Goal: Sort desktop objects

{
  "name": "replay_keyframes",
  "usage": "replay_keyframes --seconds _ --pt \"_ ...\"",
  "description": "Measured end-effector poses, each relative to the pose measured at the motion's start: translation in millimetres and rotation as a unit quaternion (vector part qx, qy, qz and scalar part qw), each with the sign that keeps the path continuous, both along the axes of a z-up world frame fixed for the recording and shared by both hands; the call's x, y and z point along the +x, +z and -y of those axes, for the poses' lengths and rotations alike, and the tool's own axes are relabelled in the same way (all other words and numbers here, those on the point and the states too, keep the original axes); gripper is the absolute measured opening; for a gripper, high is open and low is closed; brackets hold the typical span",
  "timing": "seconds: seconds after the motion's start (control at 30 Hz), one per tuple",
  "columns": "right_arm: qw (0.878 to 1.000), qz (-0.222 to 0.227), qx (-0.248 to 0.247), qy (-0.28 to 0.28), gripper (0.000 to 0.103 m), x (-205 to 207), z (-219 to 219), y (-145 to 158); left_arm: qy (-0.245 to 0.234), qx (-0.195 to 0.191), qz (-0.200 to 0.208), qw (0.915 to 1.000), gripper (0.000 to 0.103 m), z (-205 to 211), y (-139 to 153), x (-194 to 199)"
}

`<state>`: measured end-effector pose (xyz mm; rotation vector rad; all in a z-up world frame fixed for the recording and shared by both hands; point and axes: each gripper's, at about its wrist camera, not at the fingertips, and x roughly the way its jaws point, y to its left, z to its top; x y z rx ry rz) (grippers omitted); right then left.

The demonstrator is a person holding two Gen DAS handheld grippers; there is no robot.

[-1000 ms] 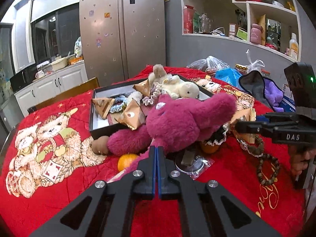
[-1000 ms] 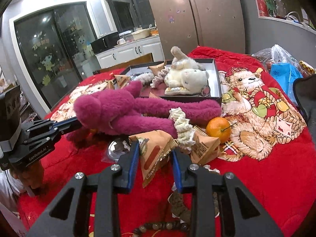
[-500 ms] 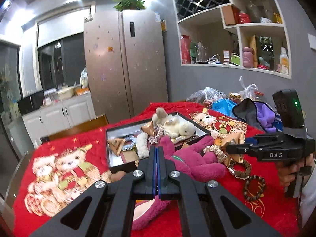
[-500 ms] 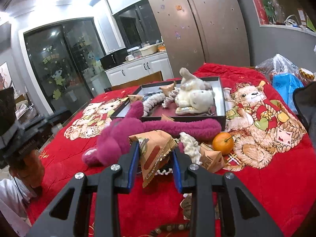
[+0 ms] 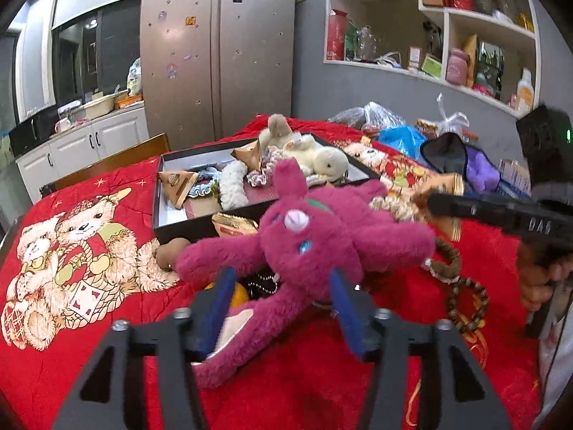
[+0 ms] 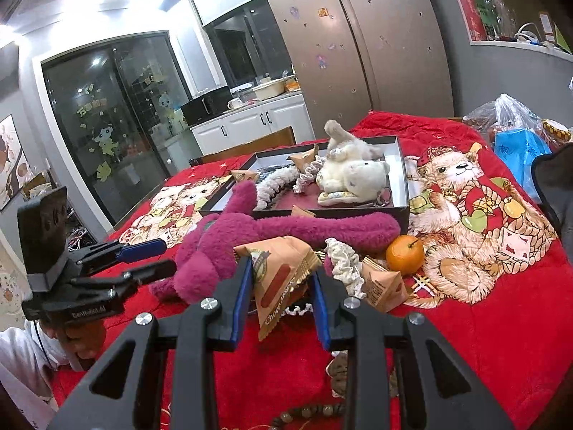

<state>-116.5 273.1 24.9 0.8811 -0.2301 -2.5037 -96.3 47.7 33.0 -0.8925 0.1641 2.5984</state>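
A magenta plush toy [image 5: 322, 240] lies on the red tablecloth in front of a black box [image 5: 200, 222]; it also shows in the right wrist view [image 6: 250, 240]. My left gripper [image 5: 281, 297] is open, its blue pads on either side of the plush's lower limb. My right gripper [image 6: 281, 286] is shut on a tan triangular snack packet [image 6: 283, 268], held above the cloth. The black box [image 6: 403, 193] holds a white plush [image 6: 351, 175], scrunchies and more snack packets.
An orange [image 6: 404, 252], a loose snack packet [image 6: 385, 283] and a white scrunchie [image 6: 345, 263] lie near the box. Bead bracelets [image 5: 465, 304] lie on the cloth at right. Bags [image 5: 404, 136] crowd the far right edge. A fridge [image 5: 218, 50] stands behind.
My left gripper has opened from shut and dropped back toward the magenta plush, which has shifted and turned. My right gripper still holds the snack packet.
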Motion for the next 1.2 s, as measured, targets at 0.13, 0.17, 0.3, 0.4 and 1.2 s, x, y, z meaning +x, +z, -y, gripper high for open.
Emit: replay_keyframes --seconds 0.13,0.17,0.3,0.4,1.2 --pt "1.000 0.002 0.002 0.002 0.032 -0.8 0.7 -0.9 -0.014 -0.039 0.016 0.9990 0.066 -11.2 -16.9 -3.8" --pt "1.000 0.002 0.003 0.003 0.032 -0.8 1.8 -1.1 -0.016 -0.043 0.023 0.9987 0.066 -12.4 -20.6 -5.9" --pt "1.000 -0.002 0.001 0.011 0.032 0.3 4.9 -0.9 -0.015 -0.048 0.043 0.9978 0.066 -10.0 -31.2 -13.7" --pt "1.000 0.000 0.001 0.010 0.032 0.1 5.6 -1.2 -0.019 -0.049 0.042 0.9977 0.066 -10.0 -34.1 -14.4" --pt "0.999 -0.025 -0.003 0.020 0.032 12.1 11.4 12.2 -0.043 -0.076 -0.040 0.9954 0.010 -21.4 15.0 17.1"
